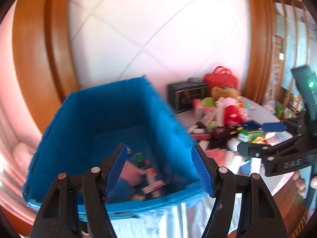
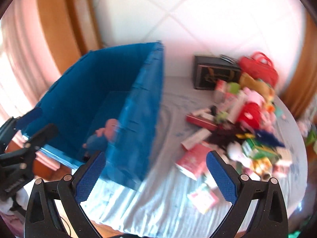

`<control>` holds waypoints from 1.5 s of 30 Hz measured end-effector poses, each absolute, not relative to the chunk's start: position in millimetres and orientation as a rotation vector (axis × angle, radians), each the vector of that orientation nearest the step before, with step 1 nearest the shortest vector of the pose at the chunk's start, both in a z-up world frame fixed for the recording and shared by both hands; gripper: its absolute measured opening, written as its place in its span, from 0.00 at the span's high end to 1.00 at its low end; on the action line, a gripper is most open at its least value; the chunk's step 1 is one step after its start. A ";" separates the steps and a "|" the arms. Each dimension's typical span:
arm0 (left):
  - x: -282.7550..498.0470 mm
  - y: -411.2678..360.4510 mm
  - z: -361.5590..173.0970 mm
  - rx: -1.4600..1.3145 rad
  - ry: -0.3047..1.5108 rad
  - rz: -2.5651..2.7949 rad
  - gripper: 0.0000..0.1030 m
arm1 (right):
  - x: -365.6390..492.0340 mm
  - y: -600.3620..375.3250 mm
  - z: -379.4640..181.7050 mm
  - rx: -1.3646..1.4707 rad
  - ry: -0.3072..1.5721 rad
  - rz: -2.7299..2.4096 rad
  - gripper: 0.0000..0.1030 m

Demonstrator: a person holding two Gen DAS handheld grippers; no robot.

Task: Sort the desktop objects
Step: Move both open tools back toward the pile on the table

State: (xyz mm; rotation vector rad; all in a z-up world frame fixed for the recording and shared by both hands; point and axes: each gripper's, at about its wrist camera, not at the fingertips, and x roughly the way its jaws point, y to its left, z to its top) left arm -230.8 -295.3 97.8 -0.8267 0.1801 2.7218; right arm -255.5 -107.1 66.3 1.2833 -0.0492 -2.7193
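A blue crate (image 1: 95, 119) (image 2: 99, 83) stands on the left of the table and holds a pink plush toy (image 1: 132, 173) (image 2: 111, 129) and small boxes. To its right is a heap of toys and packets (image 1: 223, 117) (image 2: 237, 119). My left gripper (image 1: 159, 170) hovers over the crate's near rim, open, nothing between its blue pads. My right gripper (image 2: 156, 176) is open and empty above the cloth, between crate and heap. Each gripper shows in the other's view: the right one (image 1: 257, 138) over the heap's near side, the left one (image 2: 37, 125) at the crate's left edge.
A black box (image 2: 216, 73) and a red bag (image 2: 257, 67) stand at the back by the white wall. A pale cloth (image 2: 158, 198) covers the table. Loose red and white packets (image 2: 192, 162) lie near the right gripper. Wooden frames flank the wall.
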 end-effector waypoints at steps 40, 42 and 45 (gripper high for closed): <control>-243.9 6.4 -218.6 -1.807 -0.112 2.557 0.35 | -240.8 214.8 -211.7 1.882 -0.400 -2.400 0.00; -241.7 9.3 -221.2 -1.800 -0.080 2.569 0.35 | -243.1 206.9 -215.7 1.890 -0.386 -2.399 0.00; -236.6 7.4 -224.8 -1.811 -0.055 2.552 0.35 | -245.4 195.9 -219.0 1.891 -0.384 -2.388 0.00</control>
